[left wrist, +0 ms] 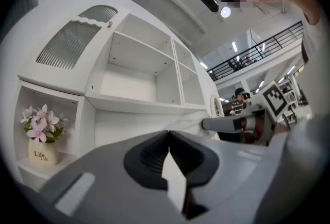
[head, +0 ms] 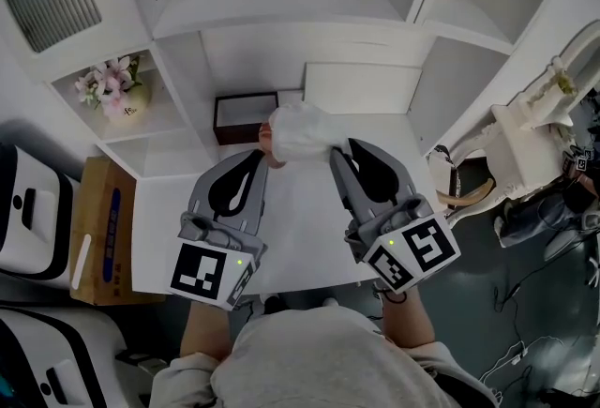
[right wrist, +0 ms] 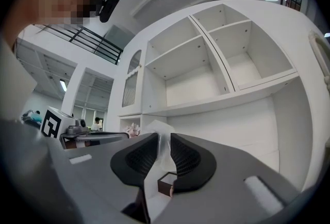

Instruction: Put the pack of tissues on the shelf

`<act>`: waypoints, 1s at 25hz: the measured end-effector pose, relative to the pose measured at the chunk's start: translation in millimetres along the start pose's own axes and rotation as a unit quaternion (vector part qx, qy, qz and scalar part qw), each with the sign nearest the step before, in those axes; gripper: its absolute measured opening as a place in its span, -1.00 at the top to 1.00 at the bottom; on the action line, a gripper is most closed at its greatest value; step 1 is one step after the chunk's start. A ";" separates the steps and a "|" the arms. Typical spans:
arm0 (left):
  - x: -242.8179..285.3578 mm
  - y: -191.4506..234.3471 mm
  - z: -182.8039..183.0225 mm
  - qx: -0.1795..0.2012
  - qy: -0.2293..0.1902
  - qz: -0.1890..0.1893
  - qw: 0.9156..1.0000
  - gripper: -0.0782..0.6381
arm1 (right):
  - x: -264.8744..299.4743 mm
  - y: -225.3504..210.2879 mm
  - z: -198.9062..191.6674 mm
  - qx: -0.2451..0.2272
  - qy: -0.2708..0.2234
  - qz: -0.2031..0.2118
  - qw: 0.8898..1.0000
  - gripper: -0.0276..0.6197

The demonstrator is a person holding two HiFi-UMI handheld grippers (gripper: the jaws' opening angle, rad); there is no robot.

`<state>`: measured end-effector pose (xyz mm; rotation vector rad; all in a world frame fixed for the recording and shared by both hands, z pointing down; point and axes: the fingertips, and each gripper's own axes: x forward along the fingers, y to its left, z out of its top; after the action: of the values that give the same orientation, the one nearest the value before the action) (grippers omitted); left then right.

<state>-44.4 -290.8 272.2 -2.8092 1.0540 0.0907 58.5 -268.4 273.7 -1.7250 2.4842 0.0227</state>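
Observation:
The pack of tissues (head: 298, 131), a white bundle in clear film, hangs between my two grippers above the white counter (head: 291, 242), in front of the lower shelf opening. My left gripper (head: 263, 154) pinches the wrapper at the pack's left end. The right gripper (head: 335, 153) pinches its right end. In the left gripper view the jaws of my left gripper (left wrist: 168, 134) meet at the tips, and white film (left wrist: 193, 121) runs off to the right. In the right gripper view translucent wrapper (right wrist: 161, 129) sits squeezed between the jaws of my right gripper (right wrist: 164, 139).
A dark brown open box (head: 245, 116) lies in the lower shelf bay behind the pack. A vase of pink flowers (head: 116, 93) fills a small left niche. The upper shelf compartments (right wrist: 196, 81) hold nothing. A brown cardboard box (head: 99, 230) stands left of the counter.

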 end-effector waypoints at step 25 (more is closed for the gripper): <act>6.2 47.2 -1.8 -0.020 -0.005 -0.011 1.000 0.78 | 52.1 -7.1 113.9 -0.076 -0.082 0.002 0.994 0.68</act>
<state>-70.8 -330.2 268.2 -2.8513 1.0302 0.1258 57.1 -310.5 155.6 -1.6970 2.4206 0.3478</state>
